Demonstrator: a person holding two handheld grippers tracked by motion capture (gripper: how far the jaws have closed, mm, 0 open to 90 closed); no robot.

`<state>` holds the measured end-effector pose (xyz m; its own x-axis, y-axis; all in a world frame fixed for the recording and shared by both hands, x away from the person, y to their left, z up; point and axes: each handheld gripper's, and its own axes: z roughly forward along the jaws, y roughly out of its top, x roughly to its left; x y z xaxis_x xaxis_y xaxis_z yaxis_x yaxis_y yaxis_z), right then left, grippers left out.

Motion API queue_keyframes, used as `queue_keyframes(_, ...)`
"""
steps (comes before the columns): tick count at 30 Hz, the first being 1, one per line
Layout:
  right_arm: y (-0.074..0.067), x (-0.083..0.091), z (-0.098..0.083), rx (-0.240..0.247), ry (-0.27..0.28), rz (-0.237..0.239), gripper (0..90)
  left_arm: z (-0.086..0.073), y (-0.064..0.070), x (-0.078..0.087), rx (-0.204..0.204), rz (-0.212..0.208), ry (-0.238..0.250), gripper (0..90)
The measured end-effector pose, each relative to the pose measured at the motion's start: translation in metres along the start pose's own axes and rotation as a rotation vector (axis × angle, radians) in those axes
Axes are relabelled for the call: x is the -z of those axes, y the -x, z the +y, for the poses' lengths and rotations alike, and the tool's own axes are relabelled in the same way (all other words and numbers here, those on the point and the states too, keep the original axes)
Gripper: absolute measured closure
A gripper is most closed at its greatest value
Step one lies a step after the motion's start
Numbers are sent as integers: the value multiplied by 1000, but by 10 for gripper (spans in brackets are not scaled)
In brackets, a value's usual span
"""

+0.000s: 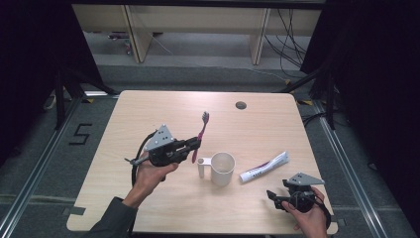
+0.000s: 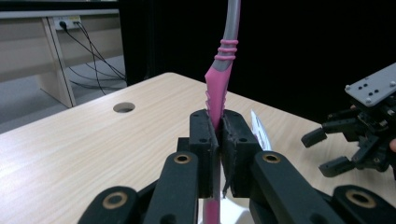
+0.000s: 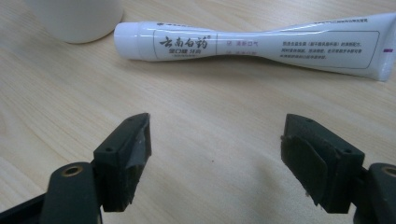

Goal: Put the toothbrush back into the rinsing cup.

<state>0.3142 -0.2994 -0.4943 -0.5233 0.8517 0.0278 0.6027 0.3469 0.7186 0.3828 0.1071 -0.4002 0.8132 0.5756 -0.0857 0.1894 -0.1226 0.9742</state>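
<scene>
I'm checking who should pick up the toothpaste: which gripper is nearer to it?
Right. The right gripper sits open just in front of the toothpaste tube; the left gripper holds the toothbrush beyond the cup.

The surface (image 1: pixel 163 208) is evenly lit from above (shadows stay soft and short), while the surroundings fall into deep dark. The high view looks slightly soft; close tongs in both gripper views seem a little blurred.

We see the cup (image 1: pixel 222 168) near the middle of the table (image 1: pixel 148 114), the toothpaste tube (image 1: pixel 264 167) lying just right of it, and the toothbrush (image 1: pixel 200 136) raised to its left.
</scene>
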Motion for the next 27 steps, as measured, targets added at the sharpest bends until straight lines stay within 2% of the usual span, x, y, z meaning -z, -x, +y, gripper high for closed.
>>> queue_keyframes(2,0,0,0,2,0,2,254,0,0,-3,-11,-4,3,828)
queue_keyframes(7,0,0,0,5,-1,4,254,-2,-1,-11,-5,-9,17,828)
queue_keyframes(15,0,0,0,3,-1,4,254,-10,2,-24,-21,-17,-2,828)
queue_keyframes(21,0,0,0,5,0,6,254,-20,2,-26,-30,-19,-26,827)
queue_keyframes(27,0,-1,0,7,1,10,254,-30,-1,-25,-12,-29,-21,826)
